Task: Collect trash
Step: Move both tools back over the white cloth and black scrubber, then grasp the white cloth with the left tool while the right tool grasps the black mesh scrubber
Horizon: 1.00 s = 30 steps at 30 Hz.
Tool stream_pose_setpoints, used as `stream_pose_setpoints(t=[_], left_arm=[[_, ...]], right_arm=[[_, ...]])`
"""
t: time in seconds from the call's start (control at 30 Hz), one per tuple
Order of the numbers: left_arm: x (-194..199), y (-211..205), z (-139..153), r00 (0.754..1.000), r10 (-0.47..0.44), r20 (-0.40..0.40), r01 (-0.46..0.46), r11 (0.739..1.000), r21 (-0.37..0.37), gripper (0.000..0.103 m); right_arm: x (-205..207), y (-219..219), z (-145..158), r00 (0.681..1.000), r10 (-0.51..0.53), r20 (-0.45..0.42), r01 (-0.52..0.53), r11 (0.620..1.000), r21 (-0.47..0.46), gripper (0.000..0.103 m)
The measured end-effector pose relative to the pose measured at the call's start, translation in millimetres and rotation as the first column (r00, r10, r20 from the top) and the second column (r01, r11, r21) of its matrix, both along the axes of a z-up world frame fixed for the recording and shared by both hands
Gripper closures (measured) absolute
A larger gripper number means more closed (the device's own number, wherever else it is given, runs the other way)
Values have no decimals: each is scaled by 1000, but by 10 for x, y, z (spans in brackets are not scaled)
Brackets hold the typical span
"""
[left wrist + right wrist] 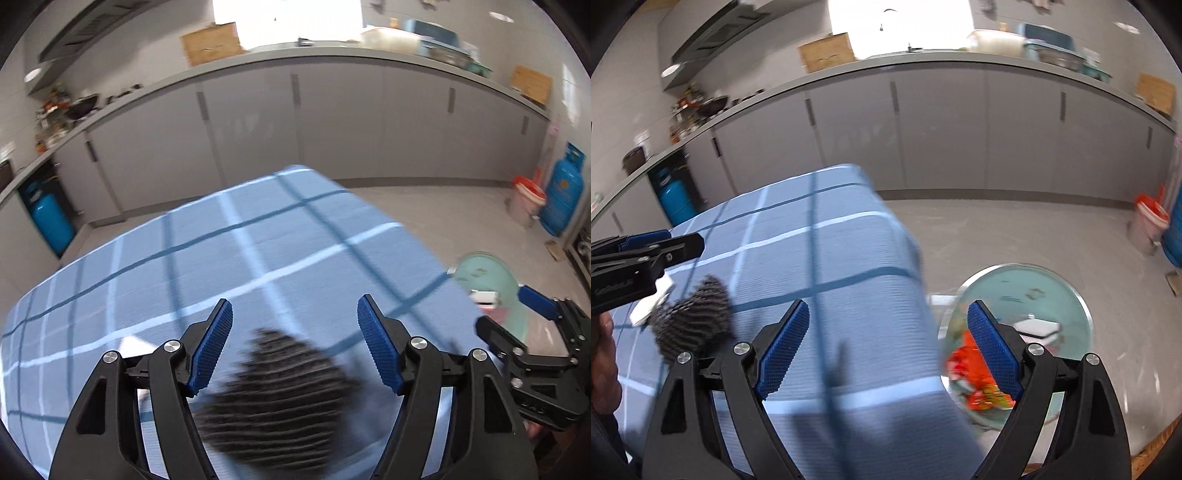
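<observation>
A dark grey ribbed scrap (277,398) lies on the blue checked tablecloth (207,266), just below and between the fingers of my open, empty left gripper (295,343). It also shows in the right wrist view (694,317), with a white scrap (646,306) beside it. My right gripper (886,347) is open and empty, over the table's right edge. A pale green bin (1052,291) on the floor holds orange wrappers (975,376) and a white box (1038,328). The right gripper shows in the left wrist view (532,325) above the bin (484,273).
Grey cabinets (332,122) with a cluttered counter run along the back. Blue gas cylinders (563,188) (50,218) stand at right and left. An orange-lidded bucket (524,199) stands on the floor by the right cylinder. The tablecloth also shows in the right wrist view (827,251).
</observation>
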State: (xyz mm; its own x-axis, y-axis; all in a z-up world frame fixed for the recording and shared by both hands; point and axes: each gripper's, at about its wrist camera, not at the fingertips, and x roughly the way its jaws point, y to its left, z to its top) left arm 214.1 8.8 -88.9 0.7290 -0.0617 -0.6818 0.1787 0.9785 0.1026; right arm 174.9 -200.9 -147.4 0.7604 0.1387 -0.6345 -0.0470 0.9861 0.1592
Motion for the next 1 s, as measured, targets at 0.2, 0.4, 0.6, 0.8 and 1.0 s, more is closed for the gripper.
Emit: stream_pose_setpoints(t=[0.2,0.4,0.6,0.8,1.0], left_arm=[[-90,788,-61,987,162,11,-162,986,31,31],[-150,1486,-239,957,289,-19,-287,956,63,31],[-150,1738,-479,946,313,-84,-310,950,45,31],[-91,1744,-636,947,299,-121,-297,954,37,31],[-45,1735,-712,949,287,-134,-286,958,28,31]], right_arm=[[-3,578,81,994,110,5,-110,994,-12,16],[33,1091,150,975,221,7,-221,975,-28,16],[94,1481,106,951,308,-20,-309,950,-55,16],[156,1695,-66,934,350,-72,-355,931,-86,16],[201,1783,-224,917,373,-144,-388,917,-93,43]])
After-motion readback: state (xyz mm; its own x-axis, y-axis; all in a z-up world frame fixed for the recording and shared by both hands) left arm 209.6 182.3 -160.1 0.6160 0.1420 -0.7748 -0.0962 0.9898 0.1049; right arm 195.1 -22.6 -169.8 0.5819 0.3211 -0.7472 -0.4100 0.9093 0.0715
